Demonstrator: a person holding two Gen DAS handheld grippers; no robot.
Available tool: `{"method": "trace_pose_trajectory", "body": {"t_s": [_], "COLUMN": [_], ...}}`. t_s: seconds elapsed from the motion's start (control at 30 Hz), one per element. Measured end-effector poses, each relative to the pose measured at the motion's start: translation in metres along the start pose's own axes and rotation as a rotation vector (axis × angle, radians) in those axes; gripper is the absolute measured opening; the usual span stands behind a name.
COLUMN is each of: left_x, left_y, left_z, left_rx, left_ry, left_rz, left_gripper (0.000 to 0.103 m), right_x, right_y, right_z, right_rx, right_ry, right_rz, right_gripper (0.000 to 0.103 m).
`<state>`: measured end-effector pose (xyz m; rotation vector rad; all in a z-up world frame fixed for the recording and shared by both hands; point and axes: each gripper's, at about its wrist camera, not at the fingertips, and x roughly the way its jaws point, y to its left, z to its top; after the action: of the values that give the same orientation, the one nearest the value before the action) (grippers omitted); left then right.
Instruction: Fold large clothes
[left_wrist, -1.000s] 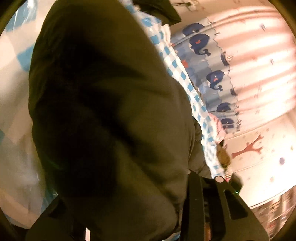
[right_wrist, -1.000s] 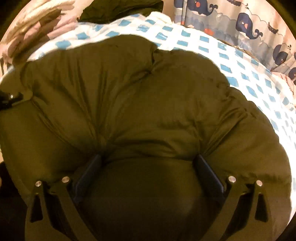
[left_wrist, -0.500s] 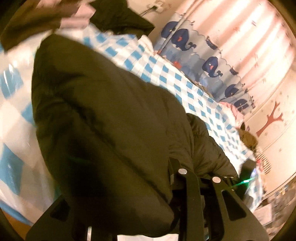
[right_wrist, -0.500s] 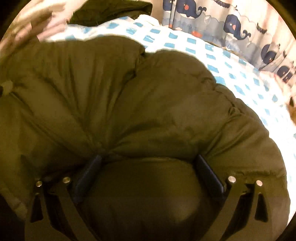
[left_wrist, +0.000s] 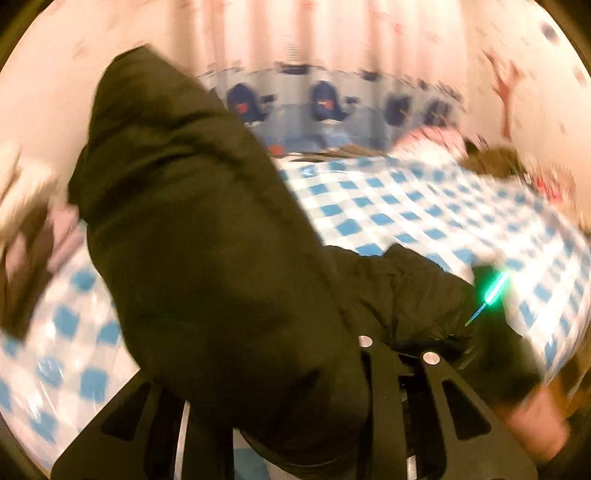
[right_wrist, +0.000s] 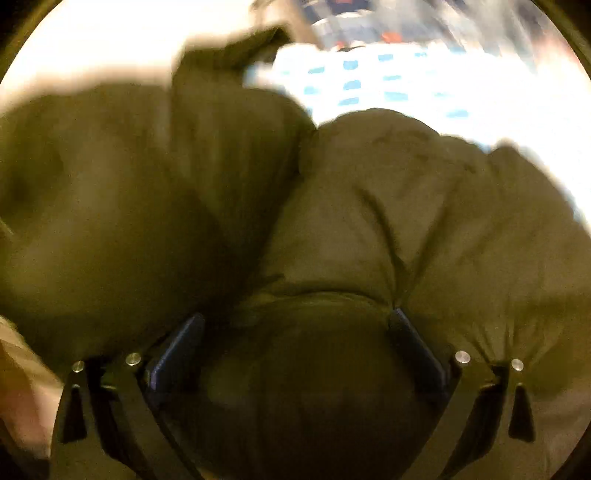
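A big dark olive puffer jacket (left_wrist: 192, 229) hangs from my left gripper (left_wrist: 280, 373), which is shut on a thick fold of it; the fabric covers the left finger. The lifted part rises high over the blue-and-white checked bed (left_wrist: 388, 206). In the right wrist view the same jacket (right_wrist: 369, 221) fills the frame. My right gripper (right_wrist: 295, 343) has a padded bulge of it wedged between its two pads (right_wrist: 177, 347), which press into the fabric. The other gripper, with a green light (left_wrist: 495, 291), shows at the jacket's far end in the left wrist view.
A whale-print curtain (left_wrist: 325, 99) and pink drapes stand behind the bed. Pink and brown clothes (left_wrist: 29, 236) lie at the left, more bundles (left_wrist: 491, 162) at the far right of the bed. A hand (left_wrist: 532, 424) shows at the lower right.
My left gripper has swung up and rolled, lifting its part of the jacket off the bed. The right view has shifted a little and blurred; its grip is unchanged.
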<state>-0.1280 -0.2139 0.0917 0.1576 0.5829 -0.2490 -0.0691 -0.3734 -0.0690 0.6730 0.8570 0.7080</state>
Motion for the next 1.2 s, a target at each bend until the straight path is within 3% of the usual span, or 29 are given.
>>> {"method": "trace_pose_trajectory", "body": {"t_s": [0.03,0.07,0.1,0.23,0.33,0.4,0.5,0.57,0.7,0.77,0.87,0.97,1.0,1.1,1.2], "left_x": [-0.001,0.0,0.003,0.017,0.04,0.056,0.079,0.088,0.1,0.11,0.113,0.11,0.104,0.076,0.033], "left_y": [-0.013,-0.032,-0.05,-0.127,-0.179,-0.207,-0.234,-0.243,-0.245,-0.248,-0.256,-0.265,-0.265,-0.252,-0.213], "left_z": [0.004,0.008,0.011,0.006,-0.004,-0.018,-0.03,-0.038,-0.054,-0.051,-0.057,-0.064,-0.066,-0.058,-0.029], "left_rx": [0.04,0.102,0.152,0.392,0.573,0.68,0.77,0.805,0.87,0.88,0.923,0.99,1.012,0.975,0.779], "left_ry": [0.004,0.007,0.011,0.026,0.063,0.102,0.148,0.174,0.194,0.194,0.178,0.16,0.165,0.152,0.158], "left_rz": [0.005,0.009,0.008,-0.006,-0.024,-0.047,-0.074,-0.087,-0.067,-0.052,-0.008,0.05,0.053,-0.037,-0.245], "left_gripper": [0.022,0.022,0.022,0.022,0.023,0.023,0.023,0.024,0.028,0.032,0.037,0.042,0.042,0.048,0.051], "right_x": [-0.02,-0.033,-0.038,-0.041,-0.065,-0.084,-0.11,-0.121,-0.152,-0.164,-0.152,-0.118,-0.112,-0.113,-0.125], "right_y": [-0.026,-0.051,-0.068,-0.112,-0.147,-0.168,-0.193,-0.197,-0.185,-0.17,-0.139,-0.121,-0.118,-0.127,-0.144], "right_z": [0.004,0.007,0.011,0.008,0.01,0.009,0.015,0.019,0.037,0.047,0.055,0.066,0.06,0.057,0.05], "right_rx": [0.151,0.276,0.338,0.476,0.553,0.575,0.577,0.55,0.415,0.332,0.198,0.061,0.046,0.039,0.042], "right_ry": [-0.046,-0.07,-0.073,-0.053,-0.166,-0.227,-0.259,-0.233,-0.226,-0.234,-0.141,-0.003,0.009,0.025,0.027], "right_rz": [0.193,0.326,0.404,0.618,0.838,0.85,0.791,0.712,0.449,0.366,0.181,-0.074,-0.105,-0.144,-0.148], "right_gripper": [0.096,0.096,0.096,0.096,0.096,0.096,0.096,0.096,0.096,0.096,0.096,0.096,0.096,0.096,0.096]}}
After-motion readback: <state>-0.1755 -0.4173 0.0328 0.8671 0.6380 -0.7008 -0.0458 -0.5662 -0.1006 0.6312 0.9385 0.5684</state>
